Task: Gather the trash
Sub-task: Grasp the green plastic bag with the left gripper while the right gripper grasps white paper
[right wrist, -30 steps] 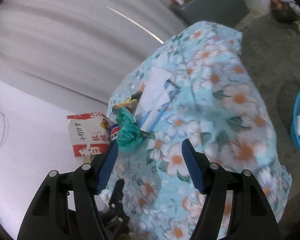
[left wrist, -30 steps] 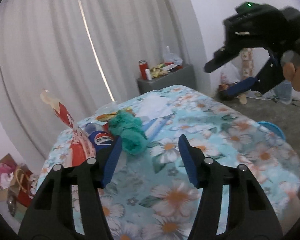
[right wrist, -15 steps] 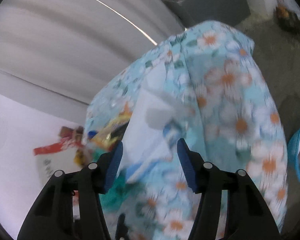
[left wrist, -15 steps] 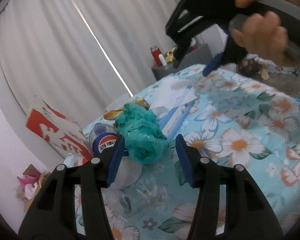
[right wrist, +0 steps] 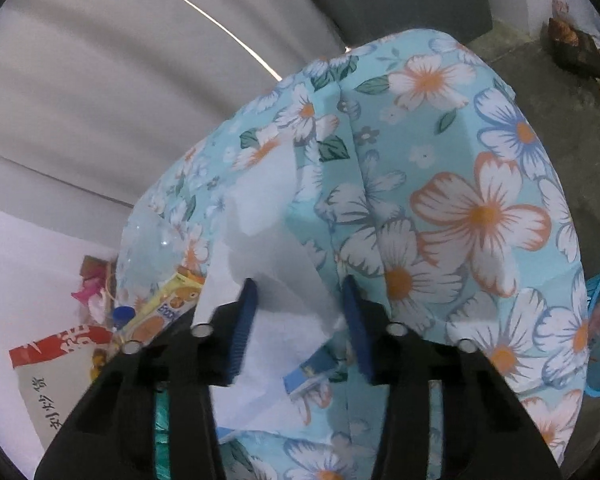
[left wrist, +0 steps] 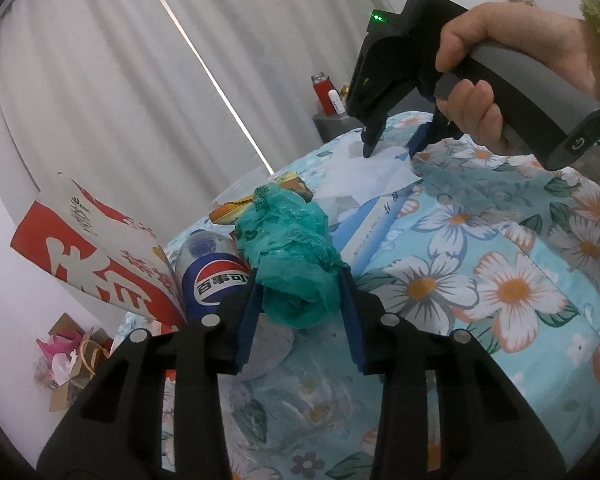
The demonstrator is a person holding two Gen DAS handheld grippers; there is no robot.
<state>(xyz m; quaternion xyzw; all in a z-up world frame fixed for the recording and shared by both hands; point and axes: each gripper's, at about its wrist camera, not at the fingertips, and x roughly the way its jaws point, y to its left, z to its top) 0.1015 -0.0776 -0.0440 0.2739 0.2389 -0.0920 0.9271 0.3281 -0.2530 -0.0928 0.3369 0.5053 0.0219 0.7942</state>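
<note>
Left claw (left wrist: 300, 312) has just been closing; its pads now press both sides of the crumpled green bag (left wrist: 292, 256) at the surface's near left. Right claw (right wrist: 300, 324) has been closing too, astride the white paper (right wrist: 268, 264) farther back, pads not yet clamped. Both pickups look imminent.

I'm in somebody's living space, a plain room at home: a table under a flowery blue cloth (left wrist: 500, 280), pale curtains (left wrist: 140, 80) drawn with a slit of daylight, a bare concrete floor (right wrist: 560, 92), a low grey cabinet (right wrist: 400, 4) cluttered with bottles, and a heap of scraps (left wrist: 66, 356) dumped by the wall.
</note>
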